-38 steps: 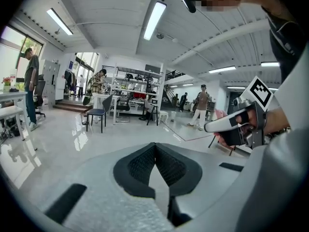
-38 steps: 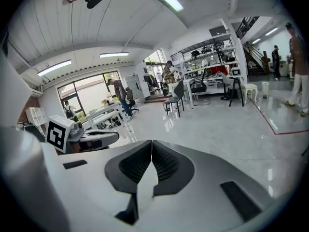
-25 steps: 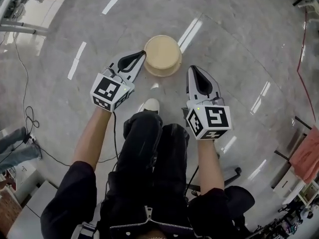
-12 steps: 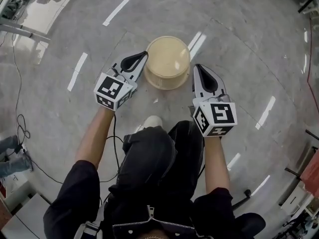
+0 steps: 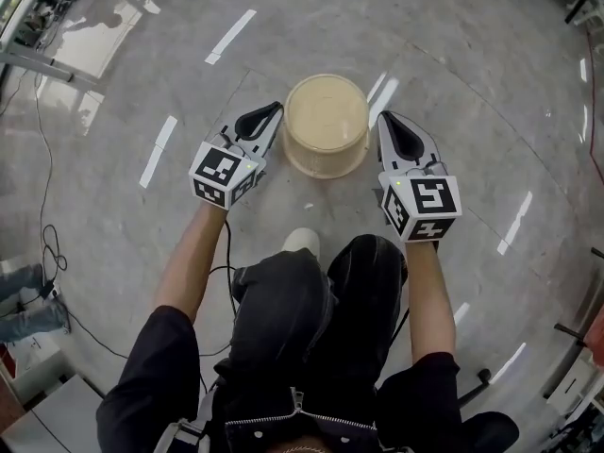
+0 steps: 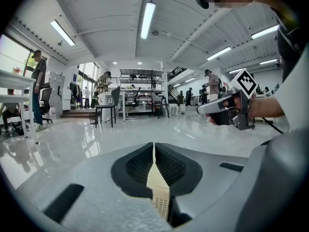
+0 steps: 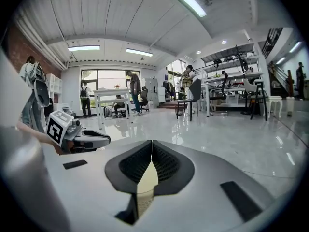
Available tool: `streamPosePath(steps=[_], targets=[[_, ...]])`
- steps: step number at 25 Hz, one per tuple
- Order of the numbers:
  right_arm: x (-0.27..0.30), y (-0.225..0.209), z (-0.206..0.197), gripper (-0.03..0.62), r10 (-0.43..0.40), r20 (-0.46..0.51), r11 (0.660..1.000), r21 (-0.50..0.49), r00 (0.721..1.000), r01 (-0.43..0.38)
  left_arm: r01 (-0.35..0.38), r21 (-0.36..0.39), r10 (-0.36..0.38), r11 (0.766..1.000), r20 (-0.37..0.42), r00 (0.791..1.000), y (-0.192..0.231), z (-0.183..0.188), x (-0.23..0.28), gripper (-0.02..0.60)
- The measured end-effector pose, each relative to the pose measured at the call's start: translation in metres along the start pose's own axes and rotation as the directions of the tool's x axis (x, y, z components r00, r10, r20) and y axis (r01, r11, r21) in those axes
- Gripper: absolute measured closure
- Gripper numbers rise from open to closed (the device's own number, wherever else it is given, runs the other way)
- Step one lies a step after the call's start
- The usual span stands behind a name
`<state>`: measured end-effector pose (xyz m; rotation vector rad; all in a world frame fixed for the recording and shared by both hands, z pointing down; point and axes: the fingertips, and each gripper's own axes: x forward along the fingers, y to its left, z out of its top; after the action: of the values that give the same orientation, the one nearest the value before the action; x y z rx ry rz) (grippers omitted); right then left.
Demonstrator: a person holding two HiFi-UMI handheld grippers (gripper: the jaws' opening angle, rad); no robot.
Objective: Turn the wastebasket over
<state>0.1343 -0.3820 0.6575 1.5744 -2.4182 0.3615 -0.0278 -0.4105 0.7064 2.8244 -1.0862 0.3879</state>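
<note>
My head camera looks steeply down at the floor (image 5: 472, 83). Cameras on my left hand-held gripper (image 5: 272, 111) and right hand-held gripper (image 5: 391, 119) look low across it, each catching the other.

Wastebasket (image 6: 157, 187): in both gripper views only a beige sliver shows behind the closed jaws; the rest is hidden.
Shoe (image 5: 302, 242): heel hidden by the knee (image 5: 283, 286).
Bystander's legs (image 5: 36, 317): cut by left edge.

The wastebasket (image 5: 326, 125) is plain cream-beige. The floor (image 5: 472, 83) is glossy grey, faintly marbled, with white light streaks. The left gripper (image 5: 276, 109) and right gripper (image 5: 387, 119) are light grey with black textured pads (image 5: 253, 121). Their cubes (image 5: 225, 175) are white with black square markers. Trousers (image 5: 283, 300) and sleeves (image 5: 151, 366) are black, the shoe (image 5: 302, 242) white. A black cable (image 5: 47, 243) lies on the left.
</note>
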Motion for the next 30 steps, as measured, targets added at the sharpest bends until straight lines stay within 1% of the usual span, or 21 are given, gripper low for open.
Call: streamPosePath(steps=[2,4,6,8,10,11,12,13,15,16,18,21,24,27,30], targets=[[0.003,-0.004,-0.003,0.583,-0.008,-0.007,1.000,-0.003,1.000,0.008,-0.013,-0.016,0.013,1.000,0.000,1.000,0.004,-0.005,0.001,0.575],[0.007,-0.003,-0.009,0.583,-0.012,-0.024,0.999,-0.035,1.000,0.011,-0.021,-0.038,0.021,0.999,0.006,1.000,0.008,-0.008,0.003,0.555],[0.011,0.002,-0.015,0.582,0.005,-0.038,0.998,-0.063,0.999,-0.007,-0.020,-0.049,0.021,0.999,0.011,1.000,0.009,-0.012,0.005,0.460],[0.014,0.007,-0.022,0.582,0.030,-0.048,0.997,-0.071,0.998,-0.034,-0.014,-0.065,0.015,0.998,0.015,1.000,0.010,-0.017,0.009,0.391],[0.018,0.009,-0.026,0.578,0.053,-0.062,0.996,-0.066,0.997,-0.057,0.005,-0.097,-0.003,0.995,0.018,1.000,0.011,-0.022,0.014,0.329],[0.020,0.010,-0.028,0.560,0.067,-0.069,0.996,-0.054,0.995,-0.071,0.021,-0.112,-0.020,0.994,0.015,1.000,0.010,-0.025,0.017,0.268],[0.022,0.010,-0.030,0.497,0.079,-0.075,0.996,-0.040,0.994,-0.082,0.040,-0.124,-0.040,0.991,0.008,0.999,0.009,-0.029,0.020,0.241],[0.024,0.010,-0.034,0.436,0.087,-0.080,0.996,-0.027,0.993,-0.089,0.059,-0.137,-0.059,0.989,-0.001,0.998,0.008,-0.033,0.022,0.230],[0.030,0.006,-0.044,0.349,0.091,-0.102,0.996,-0.007,0.991,-0.092,0.092,-0.173,-0.096,0.981,-0.019,0.995,0.005,-0.044,0.026,0.215],[0.033,0.004,-0.051,0.334,0.095,-0.120,0.995,0.006,0.988,-0.095,0.104,-0.193,-0.111,0.976,-0.026,0.993,0.005,-0.050,0.027,0.212],[0.041,-0.001,-0.067,0.319,0.117,-0.159,0.993,0.050,0.980,-0.110,0.115,-0.226,-0.127,0.967,-0.040,0.991,0.008,-0.060,0.030,0.210],[0.054,-0.007,-0.090,0.310,0.165,-0.212,0.980,0.142,0.963,-0.137,0.115,-0.269,-0.135,0.956,-0.055,0.989,0.014,-0.072,0.032,0.210],[0.070,-0.008,-0.108,0.304,0.224,-0.272,0.960,0.224,0.936,-0.165,0.125,-0.302,-0.152,0.945,-0.066,0.986,0.020,-0.084,0.037,0.210],[0.085,-0.007,-0.116,0.304,0.296,-0.305,0.927,0.320,0.905,-0.195,0.154,-0.320,-0.191,0.935,-0.087,0.978,0.021,-0.093,0.043,0.210],[0.090,-0.012,-0.122,0.304,0.343,-0.334,0.908,0.359,0.878,-0.218,0.187,-0.349,-0.230,0.918,-0.087,0.969,0.021,-0.096,0.047,0.210]])
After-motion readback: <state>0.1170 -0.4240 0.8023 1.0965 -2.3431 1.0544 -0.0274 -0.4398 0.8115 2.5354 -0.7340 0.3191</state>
